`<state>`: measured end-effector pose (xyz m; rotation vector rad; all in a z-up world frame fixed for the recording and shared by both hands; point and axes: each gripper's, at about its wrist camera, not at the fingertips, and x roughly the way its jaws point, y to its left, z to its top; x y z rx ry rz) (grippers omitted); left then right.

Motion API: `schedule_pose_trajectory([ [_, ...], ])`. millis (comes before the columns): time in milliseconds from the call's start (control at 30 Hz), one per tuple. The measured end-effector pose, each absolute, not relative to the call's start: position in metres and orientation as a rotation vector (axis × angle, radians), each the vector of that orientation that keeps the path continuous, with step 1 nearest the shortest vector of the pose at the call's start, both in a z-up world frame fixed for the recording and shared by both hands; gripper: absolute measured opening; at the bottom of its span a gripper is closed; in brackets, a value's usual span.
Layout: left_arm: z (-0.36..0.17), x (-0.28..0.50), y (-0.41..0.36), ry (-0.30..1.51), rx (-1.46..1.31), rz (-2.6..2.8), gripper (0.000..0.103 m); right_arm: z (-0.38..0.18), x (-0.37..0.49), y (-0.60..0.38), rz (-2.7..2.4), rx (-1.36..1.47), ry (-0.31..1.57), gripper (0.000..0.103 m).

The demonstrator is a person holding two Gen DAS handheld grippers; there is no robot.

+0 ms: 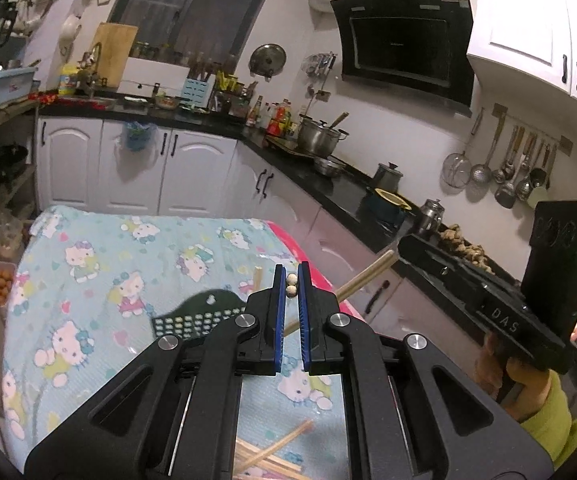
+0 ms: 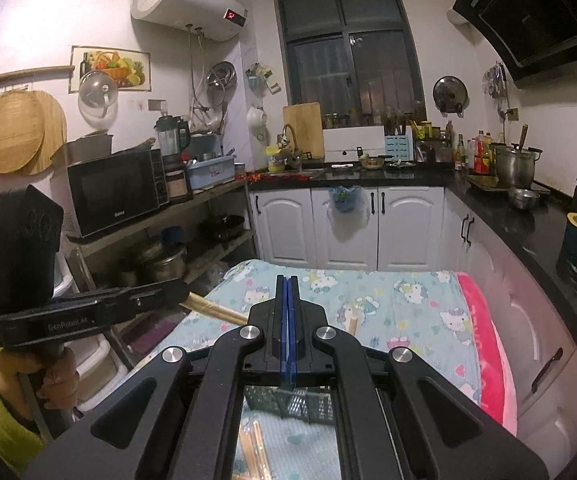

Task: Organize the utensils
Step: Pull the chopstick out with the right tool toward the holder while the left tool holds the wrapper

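Observation:
My left gripper [image 1: 291,285] is shut on a pair of chopsticks [image 1: 291,284]; their round ends show between the blue pads. It shows in the right wrist view too, with the chopsticks [image 2: 216,311] sticking out of it. My right gripper [image 2: 287,280] is shut with nothing between its pads. From the left wrist view it [image 1: 404,246] is at the right, with a wooden stick [image 1: 364,276] running in front of it. A dark green utensil basket [image 1: 196,312] lies on the Hello Kitty cloth [image 1: 100,272]. Several loose chopsticks [image 1: 272,456] lie on the cloth below.
The table stands beside a black counter [image 1: 340,188] with pots and a kettle. White cabinets [image 2: 348,224] are behind the table. A shelf with a microwave [image 2: 116,196] stands at the left. Ladles hang on the wall [image 1: 508,176].

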<state>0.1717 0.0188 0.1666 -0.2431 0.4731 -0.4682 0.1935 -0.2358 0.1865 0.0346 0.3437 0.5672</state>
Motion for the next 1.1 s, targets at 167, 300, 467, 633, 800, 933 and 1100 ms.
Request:
schedule_pose_trajectory([
  [167,0.171,0.181,0.023,0.481,-0.231,-0.448,0.003,0.192,0.207,-0.231,0.557,0.027,0.348,0.001],
  [300,0.167,0.195,0.025,0.513,-0.229,-0.437,0.003,0.189,0.218,-0.227,0.552,0.028,0.364,0.001],
  [467,0.158,0.207,0.023,0.542,-0.221,-0.427,0.003,0.178,0.231,-0.221,0.540,0.032,0.391,0.001],
  [633,0.145,0.218,0.025,0.569,-0.227,-0.424,0.003,0.162,0.246,-0.213,0.537,0.022,0.435,0.001],
  [800,0.131,0.228,0.026,0.599,-0.235,-0.427,0.003,0.144,0.259,-0.205,0.541,0.022,0.481,0.001],
  [933,0.119,0.232,0.025,0.628,-0.234,-0.425,0.003,0.128,0.268,-0.201,0.549,0.035,0.520,0.001],
  [1100,0.102,0.237,0.032,0.647,-0.287,-0.454,0.024,0.111,0.274,-0.200,0.554,0.050,0.561,0.024],
])
